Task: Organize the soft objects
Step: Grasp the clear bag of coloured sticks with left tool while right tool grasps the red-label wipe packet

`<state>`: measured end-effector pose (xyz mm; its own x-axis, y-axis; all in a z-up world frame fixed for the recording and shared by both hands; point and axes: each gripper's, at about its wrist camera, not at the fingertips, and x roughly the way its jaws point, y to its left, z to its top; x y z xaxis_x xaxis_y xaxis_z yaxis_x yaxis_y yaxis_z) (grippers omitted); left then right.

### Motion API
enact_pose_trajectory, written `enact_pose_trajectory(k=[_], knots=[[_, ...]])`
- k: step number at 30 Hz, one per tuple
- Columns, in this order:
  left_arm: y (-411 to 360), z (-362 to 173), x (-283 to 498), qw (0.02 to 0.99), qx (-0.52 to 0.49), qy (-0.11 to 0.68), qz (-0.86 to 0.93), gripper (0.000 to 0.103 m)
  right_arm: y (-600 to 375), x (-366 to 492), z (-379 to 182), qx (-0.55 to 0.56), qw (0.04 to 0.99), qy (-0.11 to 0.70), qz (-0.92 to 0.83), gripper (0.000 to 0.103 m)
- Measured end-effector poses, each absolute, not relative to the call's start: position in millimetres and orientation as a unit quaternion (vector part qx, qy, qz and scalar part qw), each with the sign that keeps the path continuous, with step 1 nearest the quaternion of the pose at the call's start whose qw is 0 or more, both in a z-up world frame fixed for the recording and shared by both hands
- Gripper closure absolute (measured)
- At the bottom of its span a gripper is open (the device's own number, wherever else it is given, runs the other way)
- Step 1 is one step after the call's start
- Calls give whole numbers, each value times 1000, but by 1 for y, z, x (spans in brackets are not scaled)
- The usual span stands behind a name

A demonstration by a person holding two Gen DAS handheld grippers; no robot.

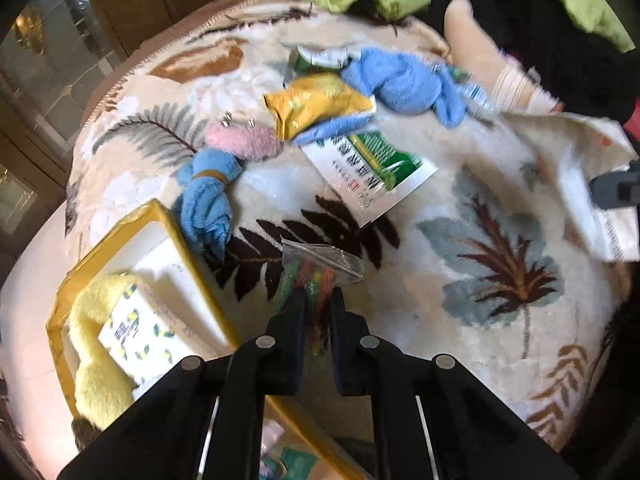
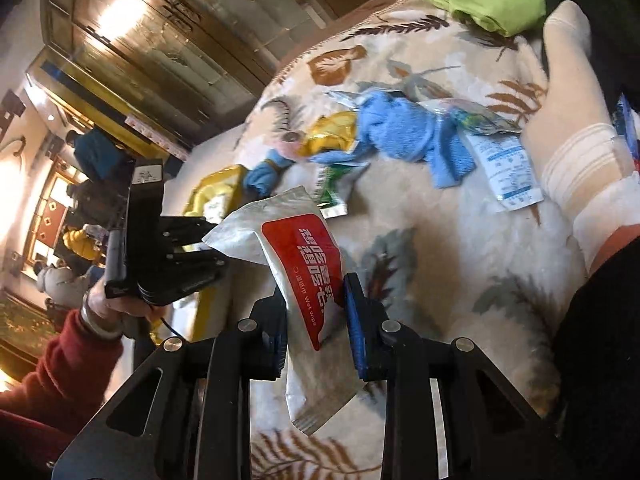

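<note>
Two tools are at work over the cream leaf-patterned fleece blanket point(image 1: 460, 184). Your right tool point(image 2: 316, 308) is clamped on a silver foil wet-wipe pack with a red label point(image 2: 298, 264), which it holds tilted above the blanket, crinkled top corner pointing left. Your left tool point(image 1: 318, 300) has its fingers nearly together around a clear plastic bag of multicoloured pieces point(image 1: 316, 268) lying on the blanket, just beside the yellow-rimmed box point(image 1: 176, 232). That box holds a fluffy yellow plush point(image 1: 96, 344) and a white patterned packet point(image 1: 140, 332). Farther back, a rumpled blue towel point(image 1: 404, 80) lies touching a yellow foil pouch point(image 1: 316, 104) and a green-and-white sachet point(image 1: 372, 168).
</note>
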<state>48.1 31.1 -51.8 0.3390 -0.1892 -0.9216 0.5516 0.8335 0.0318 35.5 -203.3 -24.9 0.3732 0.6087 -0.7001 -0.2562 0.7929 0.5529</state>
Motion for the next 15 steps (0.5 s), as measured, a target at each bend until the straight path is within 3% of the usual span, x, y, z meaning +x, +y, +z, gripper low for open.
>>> enact_pose_trajectory(k=[9,15], knots=[[84,13,6,842,111,491,-195,95,-142,35,-1,173,794,483,326,79],[131,16,-18,852,84,501,-130,95,-70,38,2,161,768,497,371,79]])
